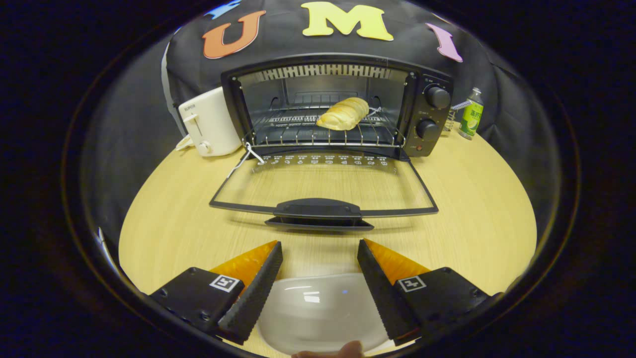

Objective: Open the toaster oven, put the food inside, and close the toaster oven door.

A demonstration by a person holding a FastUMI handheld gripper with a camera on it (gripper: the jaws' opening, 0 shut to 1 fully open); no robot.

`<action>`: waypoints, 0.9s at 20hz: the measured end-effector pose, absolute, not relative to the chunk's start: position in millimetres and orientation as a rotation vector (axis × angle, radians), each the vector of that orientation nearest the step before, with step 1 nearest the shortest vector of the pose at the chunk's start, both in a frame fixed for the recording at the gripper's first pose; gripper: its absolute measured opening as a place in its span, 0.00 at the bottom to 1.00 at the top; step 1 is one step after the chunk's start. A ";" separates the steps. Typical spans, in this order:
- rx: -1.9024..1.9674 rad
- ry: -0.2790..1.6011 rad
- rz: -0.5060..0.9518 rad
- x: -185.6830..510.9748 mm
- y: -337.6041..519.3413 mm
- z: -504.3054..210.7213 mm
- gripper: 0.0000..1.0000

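Gripper view: hand-held gripper [320,256] spread wide, ridged fingers empty above a glossy white plate [320,311]; golden bread roll [344,114] on toaster oven [338,107] wire rack, glass door [325,186] lying flat on wooden desk [472,199].

Black toaster oven [338,107] holds golden bread [344,114]; beside it a white toaster [208,122], green bottle [470,115]; pale woodgrain tabletop [472,199]; black-and-orange tongs [319,248] parted.

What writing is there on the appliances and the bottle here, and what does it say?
White pop-up toaster: small brand word, too blurred to read.
Black toaster oven: dial marks and door print, too small to read.
Green-labelled bottle: label unreadable.
Open fingers: square code tags, no words.
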State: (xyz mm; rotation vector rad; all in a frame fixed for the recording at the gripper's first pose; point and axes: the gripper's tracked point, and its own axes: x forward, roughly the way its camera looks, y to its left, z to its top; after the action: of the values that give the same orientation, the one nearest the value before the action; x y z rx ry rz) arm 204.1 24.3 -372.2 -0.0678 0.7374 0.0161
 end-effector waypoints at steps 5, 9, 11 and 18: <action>-0.110 0.753 -0.013 213.4 22.3 -376.8 1.00; -0.033 0.732 -0.016 213.5 25.0 -365.6 1.00; -0.007 0.715 -0.008 211.5 25.4 -356.3 1.00; -0.006 0.510 0.011 224.6 32.0 -285.5 0.99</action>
State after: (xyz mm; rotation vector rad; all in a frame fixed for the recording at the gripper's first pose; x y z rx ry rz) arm 224.6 32.0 -285.5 -0.0061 0.5098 0.0110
